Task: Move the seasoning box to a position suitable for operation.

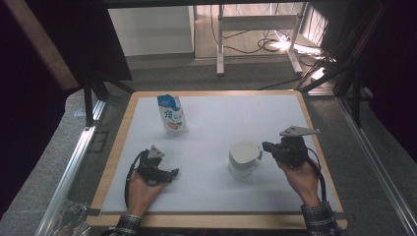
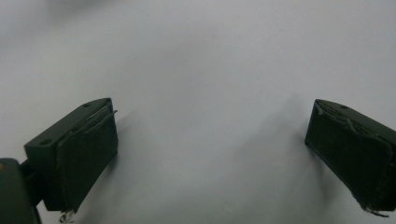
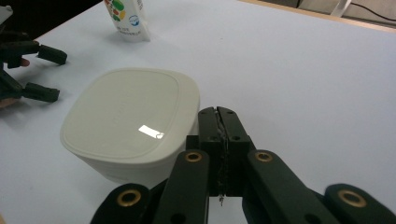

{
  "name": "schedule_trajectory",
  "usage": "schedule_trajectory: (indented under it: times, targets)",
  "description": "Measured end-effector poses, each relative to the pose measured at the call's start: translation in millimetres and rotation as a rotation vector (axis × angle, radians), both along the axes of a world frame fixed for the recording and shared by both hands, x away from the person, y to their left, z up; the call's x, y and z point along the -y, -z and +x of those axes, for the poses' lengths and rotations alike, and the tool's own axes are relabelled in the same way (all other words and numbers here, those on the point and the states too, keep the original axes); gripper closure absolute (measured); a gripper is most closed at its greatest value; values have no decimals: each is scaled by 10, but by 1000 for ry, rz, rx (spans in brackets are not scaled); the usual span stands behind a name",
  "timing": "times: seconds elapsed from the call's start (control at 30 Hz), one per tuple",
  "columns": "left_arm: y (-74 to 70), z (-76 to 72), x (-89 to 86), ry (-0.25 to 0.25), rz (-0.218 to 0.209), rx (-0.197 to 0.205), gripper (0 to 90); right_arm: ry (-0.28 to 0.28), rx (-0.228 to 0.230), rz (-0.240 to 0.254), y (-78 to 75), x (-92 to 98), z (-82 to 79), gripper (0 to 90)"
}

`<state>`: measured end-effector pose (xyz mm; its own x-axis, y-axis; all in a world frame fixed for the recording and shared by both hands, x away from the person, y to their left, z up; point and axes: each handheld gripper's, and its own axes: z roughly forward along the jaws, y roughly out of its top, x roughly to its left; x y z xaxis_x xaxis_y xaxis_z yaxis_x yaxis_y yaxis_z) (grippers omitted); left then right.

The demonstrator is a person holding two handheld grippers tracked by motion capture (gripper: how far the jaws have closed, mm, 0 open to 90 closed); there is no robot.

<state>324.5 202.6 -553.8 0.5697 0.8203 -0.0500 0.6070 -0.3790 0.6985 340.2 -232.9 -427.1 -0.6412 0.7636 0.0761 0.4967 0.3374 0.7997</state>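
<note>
A white tub with a rounded-square lid (image 1: 244, 152) (image 3: 123, 114) stands on the white table top (image 1: 221, 113), right of centre. My right gripper (image 1: 266, 146) (image 3: 218, 113) is shut, pad against pad, with its tips right at the tub's right rim; nothing shows between the pads. A blue and white pouch (image 1: 172, 115) (image 3: 125, 16) stands upright at the back left. My left gripper (image 1: 171, 175) (image 2: 212, 112) (image 3: 49, 73) rests near the front left, open, its jaws wide apart over bare table.
The table has a wooden border (image 1: 114, 162) and metal rails (image 1: 74, 162) beside it. A desk frame and cables (image 1: 275, 44) stand on the floor beyond the far edge.
</note>
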Motion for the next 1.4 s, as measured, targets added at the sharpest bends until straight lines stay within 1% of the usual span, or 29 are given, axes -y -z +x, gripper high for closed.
schedule_trajectory:
  times: [0.13, 0.17, 0.27, 0.37, 0.43, 0.5, 0.63, 0.7, 0.77, 1.4]
  targets:
    - [-1, 2, -2, 2, 2, 1, 24, -21, -6, 15, -22, -53, 25, 894]
    - [-1, 2, -2, 2, 2, 1, 24, -31, -6, 26, -34, -66, 41, 894]
    - [-1, 2, -2, 2, 2, 1, 24, -36, -8, 31, -44, -81, 52, 894]
    - [-1, 2, -2, 2, 2, 1, 24, -49, -11, 25, -53, -112, 61, 895]
    - [-2, 2, -3, 2, 2, -1, 24, -53, -5, 10, -57, -135, 61, 894]
    - [-2, 2, -4, 3, 4, 1, 24, -54, 10, -4, -56, -166, 62, 894]
    - [-2, 2, -4, 3, 4, 1, 24, -55, 19, -16, -47, -191, 67, 894]
    - [-2, 2, -4, 3, 4, 1, 25, -57, 26, -39, -36, -216, 65, 894]
    - [-2, 2, -4, 3, 4, 1, 24, -61, 32, -45, -29, -234, 62, 894]
    - [-2, 2, -4, 3, 5, 1, 24, -70, 41, -46, -21, -246, 42, 895]
